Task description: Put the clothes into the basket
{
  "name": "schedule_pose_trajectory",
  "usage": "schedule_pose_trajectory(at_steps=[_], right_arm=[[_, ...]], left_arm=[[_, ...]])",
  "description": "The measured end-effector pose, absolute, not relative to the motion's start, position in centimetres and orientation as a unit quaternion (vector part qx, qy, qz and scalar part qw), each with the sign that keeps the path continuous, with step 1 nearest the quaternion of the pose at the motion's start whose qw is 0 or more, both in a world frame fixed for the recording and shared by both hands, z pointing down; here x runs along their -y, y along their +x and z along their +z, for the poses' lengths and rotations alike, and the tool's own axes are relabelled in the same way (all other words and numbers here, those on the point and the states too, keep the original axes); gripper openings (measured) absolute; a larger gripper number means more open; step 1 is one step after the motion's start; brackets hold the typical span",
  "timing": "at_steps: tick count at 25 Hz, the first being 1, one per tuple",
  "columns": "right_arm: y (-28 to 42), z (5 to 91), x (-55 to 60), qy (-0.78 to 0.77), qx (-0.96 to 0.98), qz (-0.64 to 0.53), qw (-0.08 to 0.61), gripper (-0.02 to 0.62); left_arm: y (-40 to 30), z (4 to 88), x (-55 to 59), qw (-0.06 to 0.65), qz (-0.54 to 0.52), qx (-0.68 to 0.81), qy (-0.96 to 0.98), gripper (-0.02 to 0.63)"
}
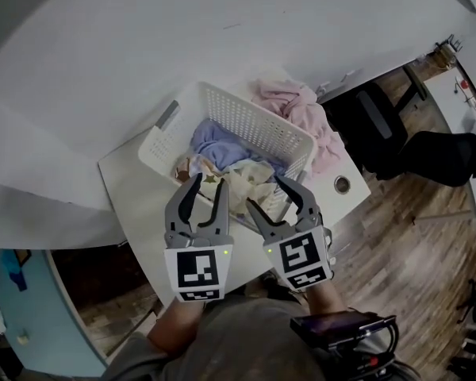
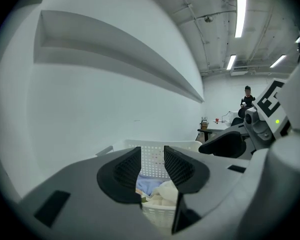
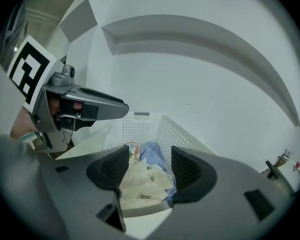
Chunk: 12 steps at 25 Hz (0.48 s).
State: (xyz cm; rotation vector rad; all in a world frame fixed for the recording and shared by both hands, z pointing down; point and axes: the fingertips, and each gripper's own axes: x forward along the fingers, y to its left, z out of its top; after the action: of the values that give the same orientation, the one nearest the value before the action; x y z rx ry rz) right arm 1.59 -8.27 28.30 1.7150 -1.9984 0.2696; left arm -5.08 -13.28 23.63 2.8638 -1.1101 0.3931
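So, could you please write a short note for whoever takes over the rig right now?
Left gripper: open, nothing in it, at the near rim of the basket.
Right gripper: open, nothing in it, next to the left one at the same rim.
Done: the blue garment and the cream cloth lie in the basket.
Left: the pink garment lies on the table, outside the basket by its far side. It likely goes in next.

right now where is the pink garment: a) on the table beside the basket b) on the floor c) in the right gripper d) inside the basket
a: the pink garment lies heaped on the table just outside the far wall of the white basket, not in it.
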Motion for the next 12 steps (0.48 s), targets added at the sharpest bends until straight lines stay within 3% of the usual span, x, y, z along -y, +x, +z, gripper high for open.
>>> schedule_pose_trajectory(at_steps=[3, 7, 9, 12], right_arm=[[1.8, 27.1, 7.6, 0.641, 0.729, 0.076, 0.228, 0.220], [1.8, 25.9, 6.5, 0.648, 0.735, 0.058, 0.194, 0.064], [1.8, 25.6, 5.7, 0.651, 0.738, 0.055, 0.170, 0.024], [2.1, 25.2, 4.2, 0.655, 0.739, 0.047, 0.150, 0.017]], left_arm=[[-5.3, 22.8, 12.8, 0.017, 0.115, 0.363, 0.924, 0.141], [-5.5, 22.1, 11.9, 0.028, 0.088, 0.372, 0.924, 0.086], [-5.5, 22.0, 11.6, 0.027, 0.081, 0.375, 0.923, 0.074], [-5.3, 22.0, 10.3, 0.017, 0.076, 0.374, 0.924, 0.036]])
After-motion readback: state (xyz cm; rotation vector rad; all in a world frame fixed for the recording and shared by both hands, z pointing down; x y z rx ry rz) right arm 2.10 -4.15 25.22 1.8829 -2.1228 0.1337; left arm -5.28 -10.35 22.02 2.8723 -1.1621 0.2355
